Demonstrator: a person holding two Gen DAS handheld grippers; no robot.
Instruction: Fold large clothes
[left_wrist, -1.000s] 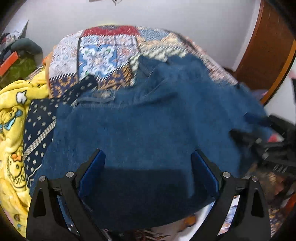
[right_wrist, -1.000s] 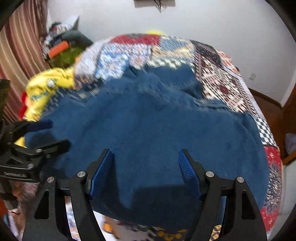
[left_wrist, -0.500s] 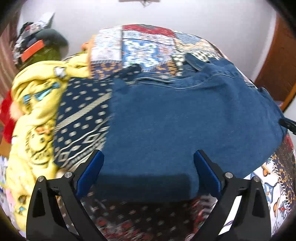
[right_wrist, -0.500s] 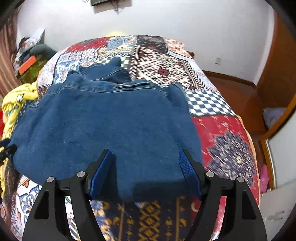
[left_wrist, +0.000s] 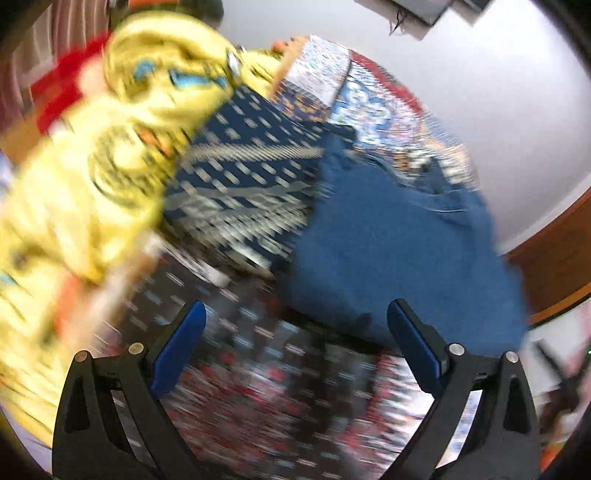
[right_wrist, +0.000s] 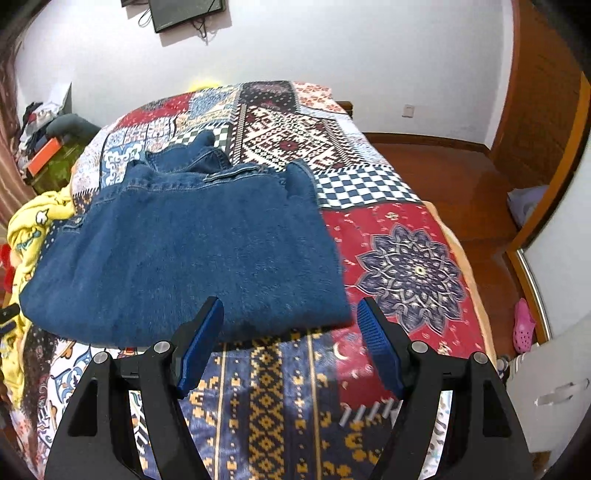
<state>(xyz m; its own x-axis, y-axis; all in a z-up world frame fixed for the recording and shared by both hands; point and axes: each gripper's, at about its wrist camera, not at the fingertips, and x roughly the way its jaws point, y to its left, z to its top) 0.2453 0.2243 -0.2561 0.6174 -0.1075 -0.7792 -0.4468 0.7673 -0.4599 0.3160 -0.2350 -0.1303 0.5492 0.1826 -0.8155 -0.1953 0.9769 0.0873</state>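
Both claws are spread and hold nothing: right gripper (right_wrist: 290, 334) hovers at the near edge of the folded denim garment (right_wrist: 184, 254) on the patchwork bedspread (right_wrist: 406, 266); left gripper (left_wrist: 295, 339) hangs just beside the denim's left edge, near a yellow blanket (left_wrist: 92, 177).

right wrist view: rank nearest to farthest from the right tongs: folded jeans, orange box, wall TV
1. Folded blue denim jeans, on the patchwork bedspread just ahead of the right tongs.
2. Orange flat box, far left beside the bed.
3. Black wall-mounted TV, top, on the back wall.
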